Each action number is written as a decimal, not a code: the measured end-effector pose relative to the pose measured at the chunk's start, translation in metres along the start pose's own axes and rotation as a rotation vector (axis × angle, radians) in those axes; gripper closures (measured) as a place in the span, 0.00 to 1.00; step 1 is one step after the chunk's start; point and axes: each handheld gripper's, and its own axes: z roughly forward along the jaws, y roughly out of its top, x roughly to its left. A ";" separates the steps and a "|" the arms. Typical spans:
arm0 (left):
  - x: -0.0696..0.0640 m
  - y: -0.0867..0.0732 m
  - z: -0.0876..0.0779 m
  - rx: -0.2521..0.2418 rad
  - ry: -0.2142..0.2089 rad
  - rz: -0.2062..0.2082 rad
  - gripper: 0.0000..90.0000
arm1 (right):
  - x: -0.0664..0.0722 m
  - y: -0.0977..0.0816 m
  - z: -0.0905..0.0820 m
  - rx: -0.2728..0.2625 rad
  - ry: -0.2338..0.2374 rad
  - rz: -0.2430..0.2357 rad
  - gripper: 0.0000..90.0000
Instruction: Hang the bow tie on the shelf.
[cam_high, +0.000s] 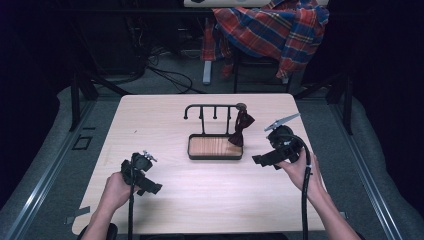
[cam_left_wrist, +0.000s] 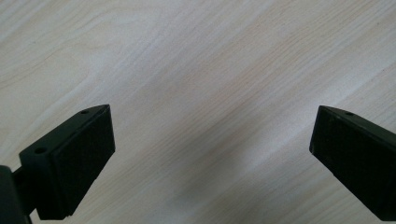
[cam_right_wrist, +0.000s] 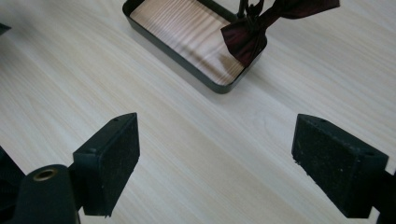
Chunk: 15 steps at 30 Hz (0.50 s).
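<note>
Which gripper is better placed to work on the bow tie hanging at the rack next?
Right. The right gripper is open beside the tray, facing the bow tie. The left gripper sits farther off, over bare table.

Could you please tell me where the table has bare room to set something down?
The table is bare between the left gripper and the tray stand, and along the near edge. It is crowded at the stand's right end, where the bow tie hangs near the right gripper.
</note>
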 end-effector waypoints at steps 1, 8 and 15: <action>0.000 0.000 0.000 0.000 -0.001 0.002 0.00 | 0.002 -0.004 0.001 0.003 0.001 -0.006 0.16; -0.001 0.000 0.000 0.003 -0.004 0.007 0.00 | 0.014 -0.030 0.017 0.044 -0.003 -0.035 0.16; -0.002 0.001 0.001 0.009 -0.004 0.010 0.00 | 0.018 -0.047 0.025 0.066 0.010 -0.027 0.15</action>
